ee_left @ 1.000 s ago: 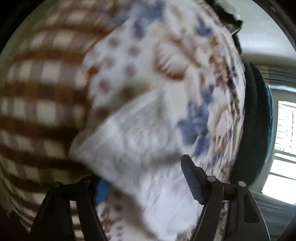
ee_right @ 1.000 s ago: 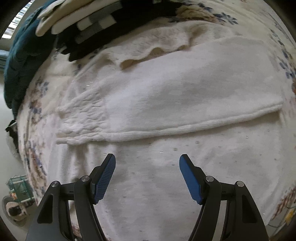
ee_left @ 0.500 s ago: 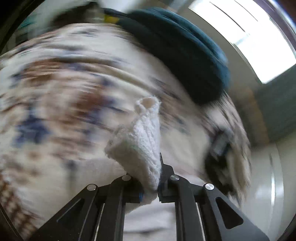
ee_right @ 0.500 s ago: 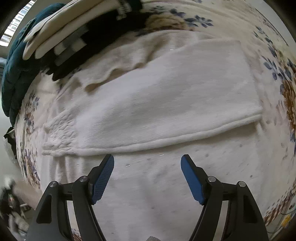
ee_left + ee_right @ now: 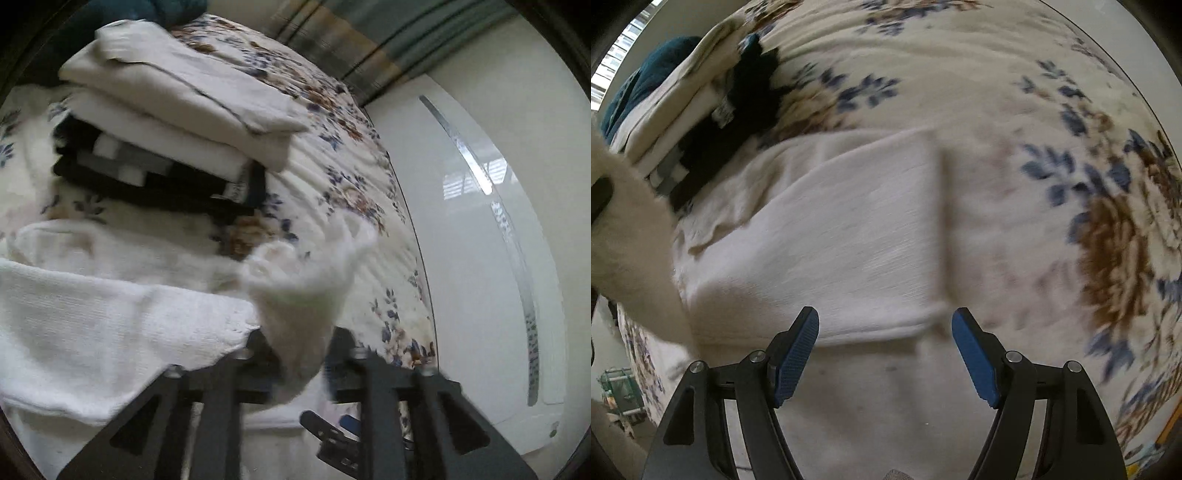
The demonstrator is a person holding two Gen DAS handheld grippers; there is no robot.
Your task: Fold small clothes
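A white knit sweater [image 5: 849, 236] lies partly folded on a floral bedspread [image 5: 1015, 110]. My left gripper [image 5: 299, 343] is shut on the sweater's cuff [image 5: 303, 280], held up above the folded body [image 5: 92, 325]. The lifted sleeve also shows at the left edge of the right wrist view [image 5: 631, 236]. My right gripper [image 5: 886, 332] is open and empty, just above the sweater's near folded edge [image 5: 886, 328], one finger on each side of its corner.
A stack of folded clothes [image 5: 177, 122], cream on top and black below, sits on the bed behind the sweater; it also shows in the right wrist view [image 5: 701, 122]. A teal blanket [image 5: 642, 81] lies beyond. A white wardrobe [image 5: 480, 221] borders the bed.
My left gripper closed on the sleeve cuff, lifted it and swung it over the sweater body. My right gripper stayed open and moved toward the sweater's right folded corner.
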